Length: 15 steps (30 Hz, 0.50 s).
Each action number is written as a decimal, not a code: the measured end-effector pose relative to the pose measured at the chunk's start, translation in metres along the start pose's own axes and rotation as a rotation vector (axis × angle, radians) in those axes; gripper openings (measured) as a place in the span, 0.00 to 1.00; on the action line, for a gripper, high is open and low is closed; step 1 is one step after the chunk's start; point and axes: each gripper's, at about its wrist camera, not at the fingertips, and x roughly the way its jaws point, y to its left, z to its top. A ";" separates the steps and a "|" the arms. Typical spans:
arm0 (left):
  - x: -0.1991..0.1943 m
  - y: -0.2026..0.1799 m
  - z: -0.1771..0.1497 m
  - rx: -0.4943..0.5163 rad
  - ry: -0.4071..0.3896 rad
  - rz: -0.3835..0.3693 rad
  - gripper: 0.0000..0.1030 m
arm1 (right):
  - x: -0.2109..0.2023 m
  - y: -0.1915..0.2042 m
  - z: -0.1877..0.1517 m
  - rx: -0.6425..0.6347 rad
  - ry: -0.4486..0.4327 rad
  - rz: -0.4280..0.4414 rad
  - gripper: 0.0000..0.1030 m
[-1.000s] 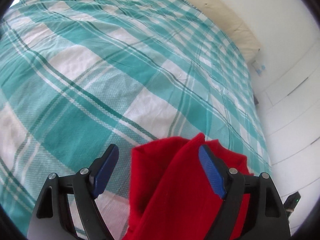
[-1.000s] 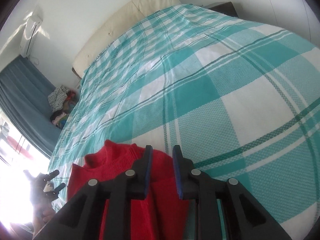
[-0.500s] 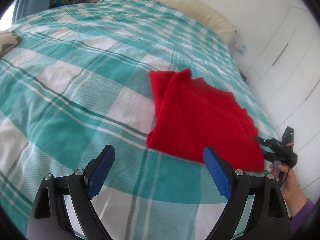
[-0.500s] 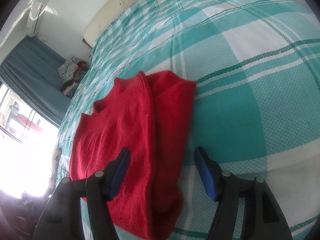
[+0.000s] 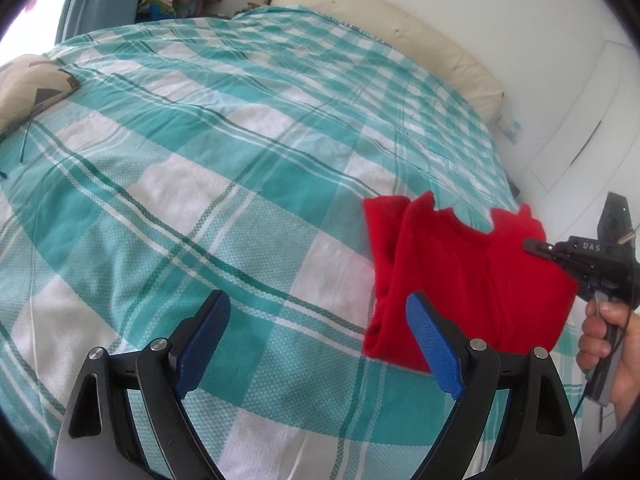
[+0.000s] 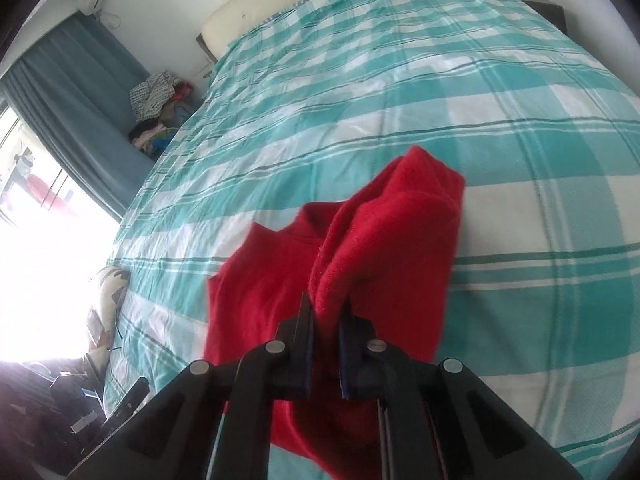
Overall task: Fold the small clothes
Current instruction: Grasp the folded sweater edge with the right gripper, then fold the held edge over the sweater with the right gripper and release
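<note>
A small red sweater (image 5: pixel 460 276) lies partly folded on the teal checked bedspread (image 5: pixel 224 184). My left gripper (image 5: pixel 320 340) is open and empty, held above the bedspread to the left of the sweater. My right gripper (image 6: pixel 325 316) is shut on a raised fold of the red sweater (image 6: pixel 380 248) and lifts that edge off the bed. The right gripper also shows in the left wrist view (image 5: pixel 540 246), at the sweater's right edge, with the hand that holds it.
A patterned cushion (image 5: pixel 28 84) lies at the bed's left edge. A cream headboard (image 5: pixel 392 36) runs along the far end. A pile of clothes (image 6: pixel 156 96) sits by the blue curtain (image 6: pixel 68 80). White cupboard doors (image 5: pixel 580 120) stand to the right.
My right gripper, open over the sweater half a second ago, has shut on a fold and raised it. My left gripper has drawn back to the left, still open.
</note>
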 end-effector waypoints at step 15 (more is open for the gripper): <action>-0.014 0.027 0.011 -0.043 -0.022 -0.010 0.88 | 0.088 0.100 -0.037 -0.064 0.150 0.333 0.35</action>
